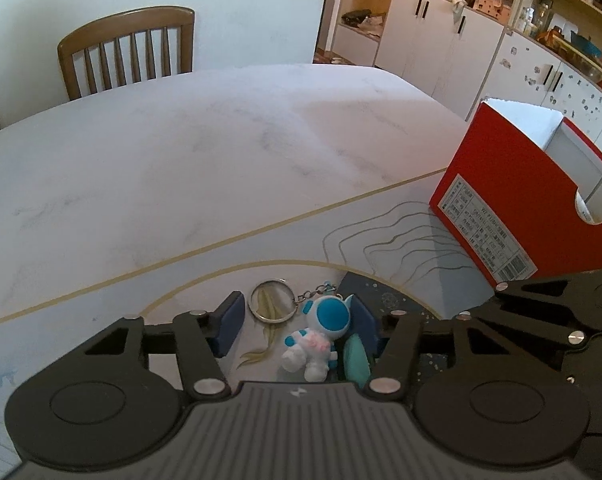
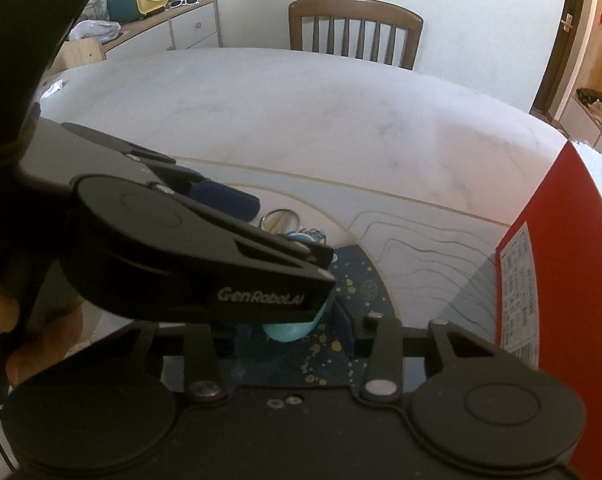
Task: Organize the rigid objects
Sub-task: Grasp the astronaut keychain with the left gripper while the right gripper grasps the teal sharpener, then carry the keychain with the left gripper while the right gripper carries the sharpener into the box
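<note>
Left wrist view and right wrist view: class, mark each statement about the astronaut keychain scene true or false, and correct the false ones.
1. The white-and-blue astronaut figure keychain lies between the open fingers of the left gripper. True.
2. The keychain's round metal ring is clamped in a gripper. False: it lies free on the white marble-patterned table.
3. The red cardboard box is lying flat with its lid shut. False: it stands on the table with its top open.
4. A brown wooden slat-back chair stands beyond the table's far edge. True.
5. A small teal rounded object sits beside the astronaut. True.
</note>
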A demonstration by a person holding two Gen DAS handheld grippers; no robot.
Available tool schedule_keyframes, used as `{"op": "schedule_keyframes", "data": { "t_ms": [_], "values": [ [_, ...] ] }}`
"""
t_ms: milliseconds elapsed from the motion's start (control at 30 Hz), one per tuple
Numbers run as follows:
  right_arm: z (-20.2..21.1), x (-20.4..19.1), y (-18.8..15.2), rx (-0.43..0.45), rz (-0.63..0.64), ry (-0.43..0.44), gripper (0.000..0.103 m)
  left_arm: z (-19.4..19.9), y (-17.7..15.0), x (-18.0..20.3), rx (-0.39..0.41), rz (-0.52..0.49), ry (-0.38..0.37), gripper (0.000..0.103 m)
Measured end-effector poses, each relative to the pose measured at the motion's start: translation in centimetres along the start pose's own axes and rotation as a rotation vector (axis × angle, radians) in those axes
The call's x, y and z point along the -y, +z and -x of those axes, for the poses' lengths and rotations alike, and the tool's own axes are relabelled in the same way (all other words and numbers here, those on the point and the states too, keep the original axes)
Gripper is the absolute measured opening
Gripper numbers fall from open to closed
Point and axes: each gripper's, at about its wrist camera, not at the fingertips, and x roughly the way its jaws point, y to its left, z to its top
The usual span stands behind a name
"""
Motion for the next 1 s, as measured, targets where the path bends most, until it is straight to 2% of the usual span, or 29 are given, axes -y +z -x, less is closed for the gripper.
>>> {"op": "schedule_keyframes", "data": {
  "t_ms": [100,200,433,567,1000],
  "values": [
    [0.0,0.0,0.0,0.008,0.003,-0.006,0.034,0.1,0.0,-0.1,0.001,0.01,-0.022,0.041],
    [-0.1,-0.1,0.0,0.01,0.013,-0.012,0.034,0.1,0.0,0.2,-0.002,0.008,-0.03,0.036],
    [0.5,0.0,-0.9,0.0,0.021,-0.033,0.034,0.2,0.0,0.5,-0.006,-0.003,-0.027,0.032],
    [1.1,0.2,-1.6,-0.009,-0.001,-0.041,0.034,0.5,-0.2,0.7,-0.011,-0.004,-0.031,0.024],
    [6.0,0.9,-2.9,0.027,-0.065,-0.046,0.034,2.8,-1.3,1.1,-0.021,0.03,-0.039,0.025]
  ]
}}
